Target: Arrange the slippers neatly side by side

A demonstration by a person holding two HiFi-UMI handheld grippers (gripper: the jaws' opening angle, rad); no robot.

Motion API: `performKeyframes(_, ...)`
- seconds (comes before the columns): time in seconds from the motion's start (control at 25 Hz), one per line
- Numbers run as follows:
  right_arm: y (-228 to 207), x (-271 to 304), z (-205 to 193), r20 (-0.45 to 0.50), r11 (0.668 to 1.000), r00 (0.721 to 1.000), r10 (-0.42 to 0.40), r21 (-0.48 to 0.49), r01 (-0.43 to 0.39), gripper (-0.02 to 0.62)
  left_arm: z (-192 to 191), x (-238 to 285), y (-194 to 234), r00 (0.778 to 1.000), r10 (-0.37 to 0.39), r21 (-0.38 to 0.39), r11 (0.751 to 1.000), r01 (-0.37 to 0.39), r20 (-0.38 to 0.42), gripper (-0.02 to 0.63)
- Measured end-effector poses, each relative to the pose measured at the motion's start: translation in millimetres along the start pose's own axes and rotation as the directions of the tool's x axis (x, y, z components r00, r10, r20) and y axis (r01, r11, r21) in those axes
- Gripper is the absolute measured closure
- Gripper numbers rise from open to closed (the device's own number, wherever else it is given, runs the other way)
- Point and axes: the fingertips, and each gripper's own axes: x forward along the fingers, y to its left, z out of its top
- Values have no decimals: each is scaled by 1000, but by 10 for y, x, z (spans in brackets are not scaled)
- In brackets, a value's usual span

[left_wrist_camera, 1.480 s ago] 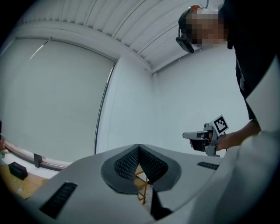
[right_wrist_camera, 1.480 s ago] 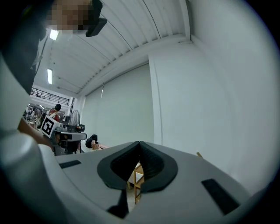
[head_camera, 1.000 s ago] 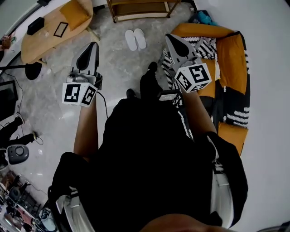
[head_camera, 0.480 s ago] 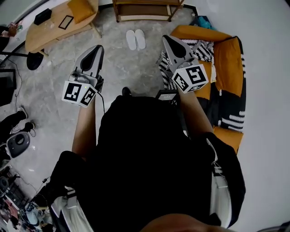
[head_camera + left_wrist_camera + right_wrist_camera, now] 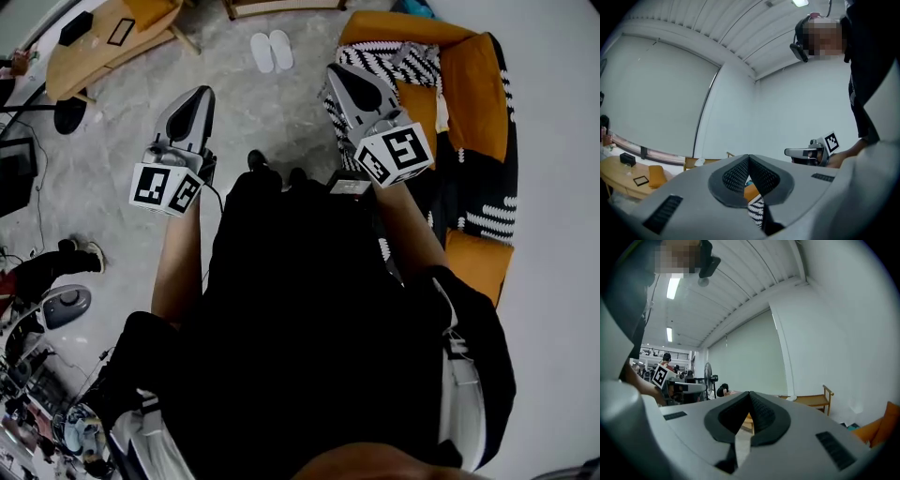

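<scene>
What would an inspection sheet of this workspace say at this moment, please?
Surface: grey marbled floor, bare around the slippers.
Job's things: white slippers lie side by side on the floor, toes toward the wooden shelf, well ahead of both grippers.
Clutter: round grey device on the floor at left; black box on the wooden table.
Grippers: left gripper shut, nothing held; right gripper shut, nothing held; both held level.
Cables: black cable hangs from the left gripper.
Surroundings: orange sofa with a black-and-white throw at right; white wall beyond it.
</scene>
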Motion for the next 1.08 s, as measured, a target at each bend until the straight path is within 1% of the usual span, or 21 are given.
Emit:
performKeyframes(0.08, -1, -96, -80, -16, 1000, 1000, -5, 21, 5, 565, -58, -10, -137, 1000, 5, -6, 1000, -5, -12, 591)
performKeyframes(0.2, -41, -191, -161, -44, 1000, 999, 3, 3, -3, 565, -75, -3, -302, 1000, 8, 4, 1000, -8, -14, 591)
performKeyframes(0.44, -60, -302, -185, -31, 1000, 999, 27, -4, -27, 565, -128, -59, -516, 1000, 5, 10, 1000, -5, -23, 591)
performKeyframes(0.56, -52, -340, -183, -22, 999, 999, 39, -1, -39, 565, -121, -78, -562, 1000, 11, 9, 1000, -11, -19, 591)
performKeyframes(0.72, -85, -387, -173, -13, 1000, 1000, 23, -1, -23, 565, -101, -77, -566, 1000, 21, 5, 1000, -21, -16, 591)
performKeyframes(0.84, -97, -403, -207, -27, 1000, 1000, 10, -12, -10, 565, -109, -64, -583, 1000, 13, -7, 1000, -13, -20, 591)
performKeyframes(1.08, -105, -510, -282, -28, 1000, 1000, 8, 0, -8, 565, -225, -41, -739, 999, -9, -19, 1000, 9, -34, 591)
